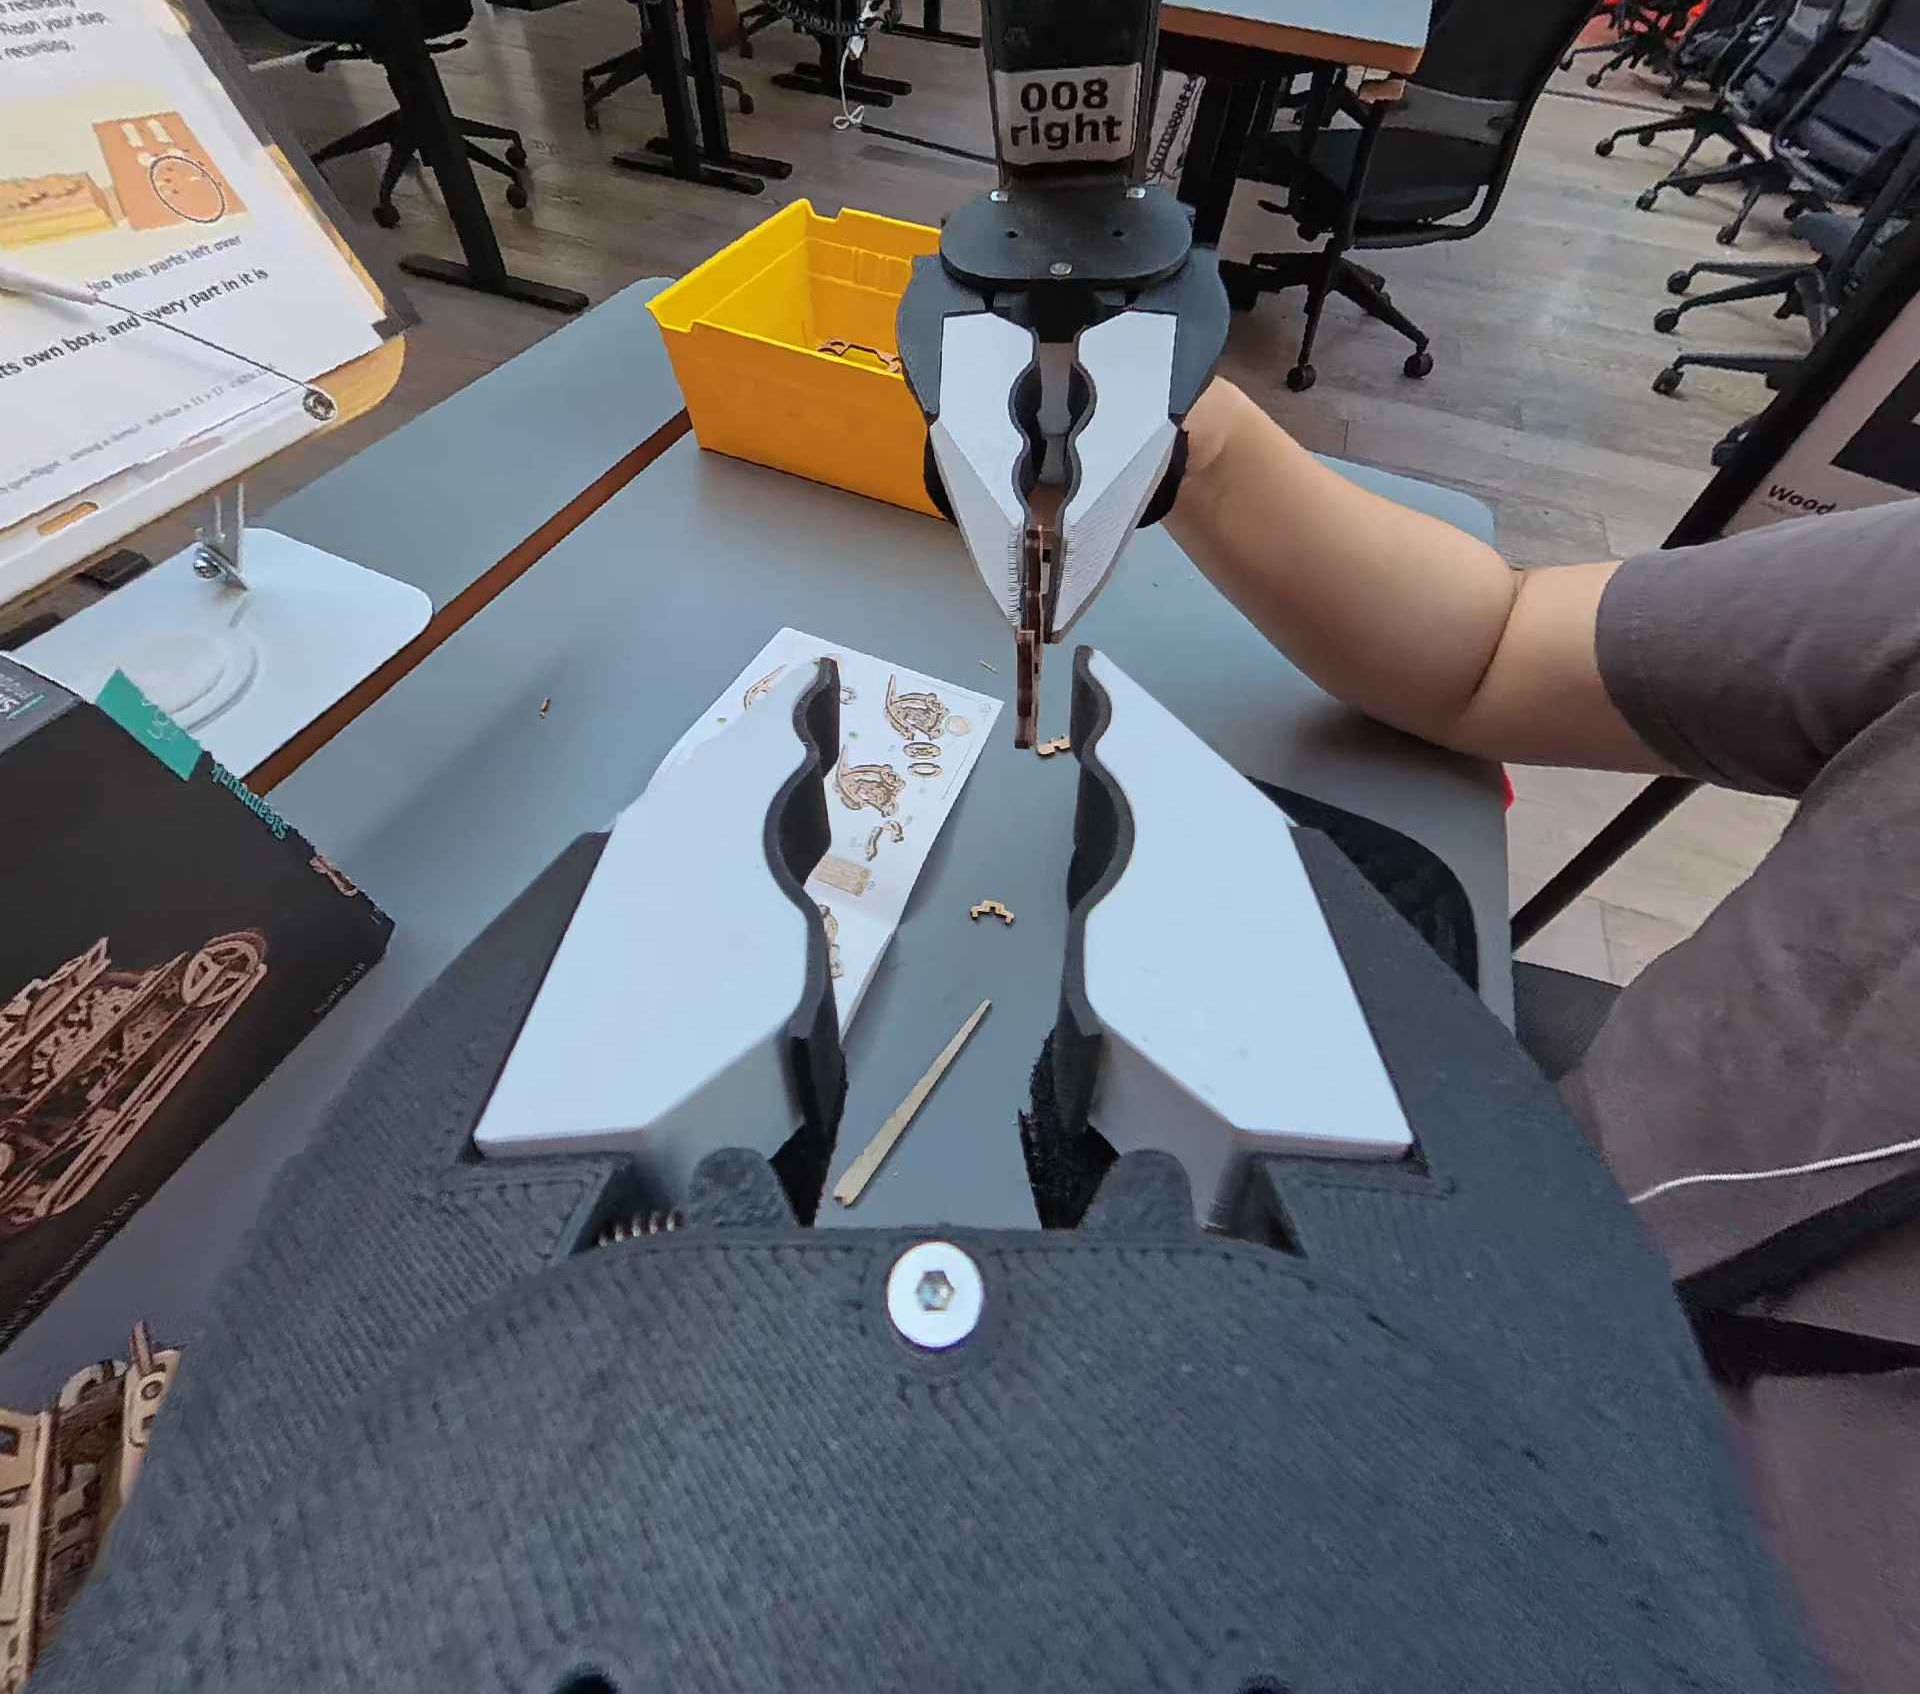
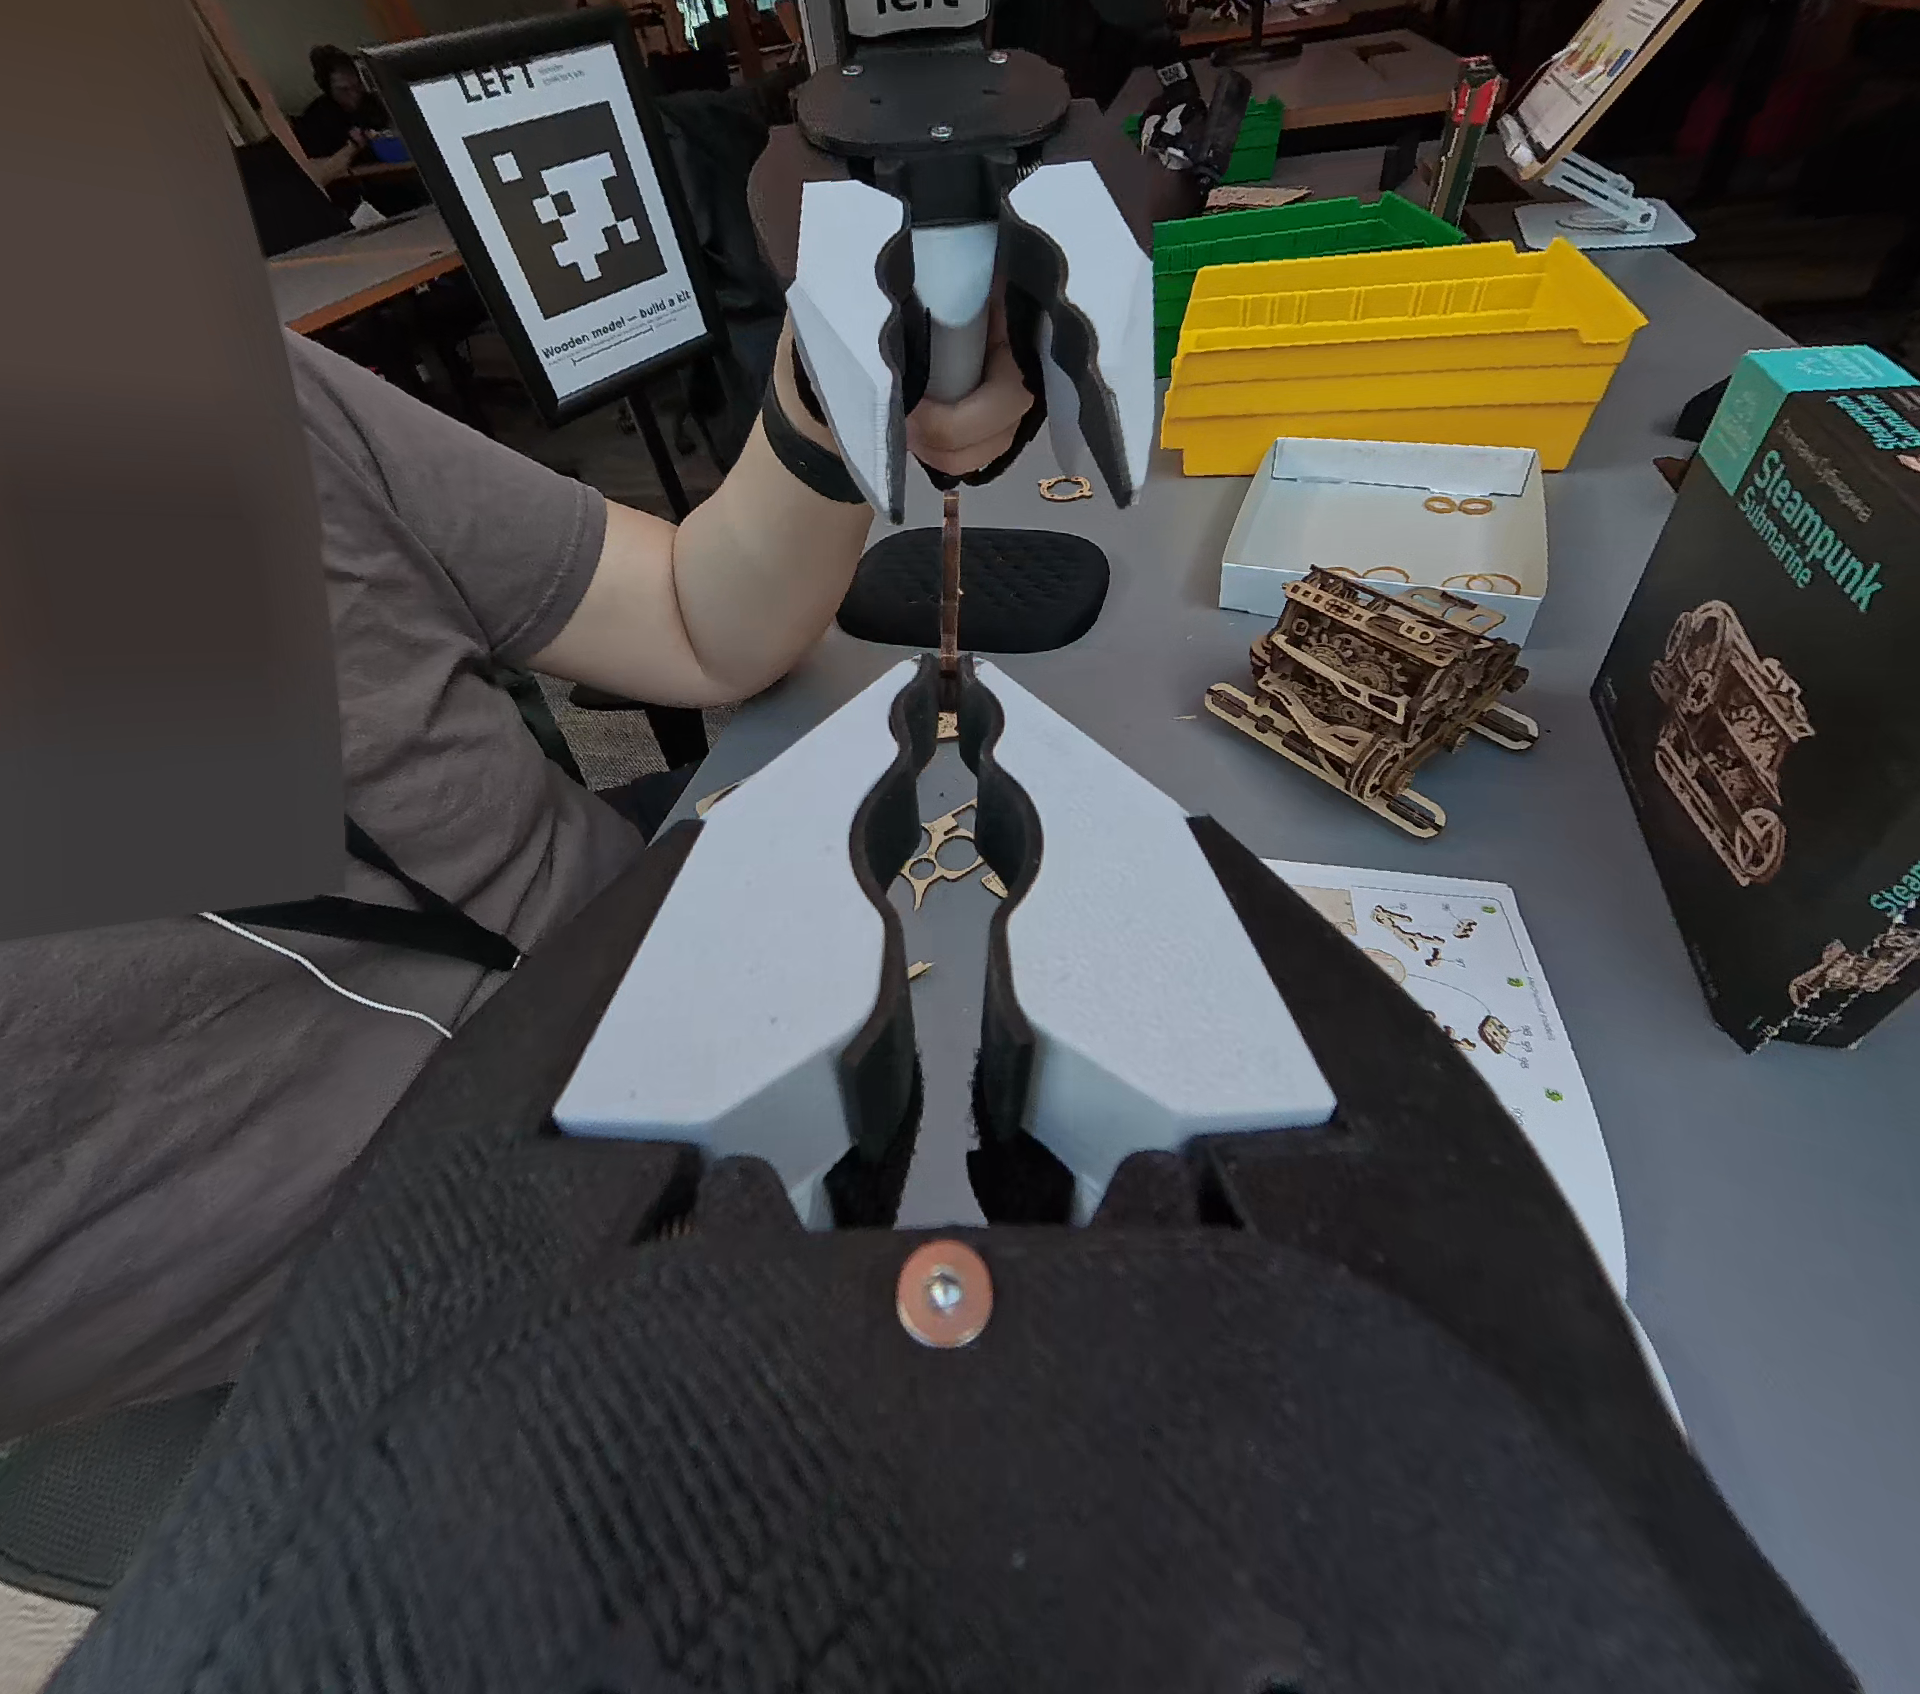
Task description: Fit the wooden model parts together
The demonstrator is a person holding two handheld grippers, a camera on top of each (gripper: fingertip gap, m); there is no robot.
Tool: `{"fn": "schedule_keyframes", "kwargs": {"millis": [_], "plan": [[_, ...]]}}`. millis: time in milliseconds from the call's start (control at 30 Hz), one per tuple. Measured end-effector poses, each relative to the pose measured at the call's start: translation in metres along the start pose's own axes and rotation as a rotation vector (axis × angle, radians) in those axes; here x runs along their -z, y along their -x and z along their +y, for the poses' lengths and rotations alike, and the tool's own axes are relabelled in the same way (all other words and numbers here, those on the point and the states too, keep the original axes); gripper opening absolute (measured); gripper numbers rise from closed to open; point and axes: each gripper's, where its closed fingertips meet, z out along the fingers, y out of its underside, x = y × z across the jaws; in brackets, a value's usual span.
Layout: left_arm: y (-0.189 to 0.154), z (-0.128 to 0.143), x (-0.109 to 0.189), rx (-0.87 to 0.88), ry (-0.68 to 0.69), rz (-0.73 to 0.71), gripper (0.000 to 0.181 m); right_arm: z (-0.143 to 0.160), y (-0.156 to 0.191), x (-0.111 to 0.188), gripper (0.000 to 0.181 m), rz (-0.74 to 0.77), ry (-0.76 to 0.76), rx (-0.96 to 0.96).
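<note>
My right gripper (image 2: 948,668) is shut on a thin dark wooden strip (image 2: 951,574), seen edge-on and pointing away from it. In the left wrist view the right gripper (image 1: 1034,621) faces me, and the strip (image 1: 1028,688) sticks out of its tips. My left gripper (image 1: 956,678) is open and empty, and the strip's free end lies between its fingertips, nearer the right one. In the right wrist view the left gripper (image 2: 1010,496) stands open opposite. The part-built wooden model (image 2: 1361,688) sits on the grey table (image 2: 1714,1229), to the right.
Small loose wooden pieces (image 1: 992,912) and a thin stick (image 1: 914,1104) lie under the left gripper. Around them are an instruction sheet (image 1: 894,771), a yellow bin (image 1: 779,366), a white tray (image 2: 1382,522), green bins (image 2: 1288,231), the dark kit box (image 2: 1766,688) and a sign stand (image 2: 561,210). Less than 4 cm separates the two grippers' tips. It is some 25 cm from my left tips to the part-built wooden model (image 2: 1361,688).
</note>
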Motion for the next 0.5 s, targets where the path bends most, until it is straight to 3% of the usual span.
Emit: {"fn": "schedule_keyframes", "kwargs": {"millis": [233,333,500], "plan": [[0.003,0.013,-0.018,-0.039,-0.021,-0.002,0.023,0.0,-0.007,0.009,0.0,0.054,0.002,0.013],[-0.001,0.017,-0.022,-0.035,-0.059,0.056,0.003,0.004,-0.012,0.009,0.001,0.068,0.01,0.003],[0.001,0.021,-0.023,-0.032,-0.067,0.121,0.003,0.008,-0.018,0.008,0.001,0.069,0.008,-0.009]]}}
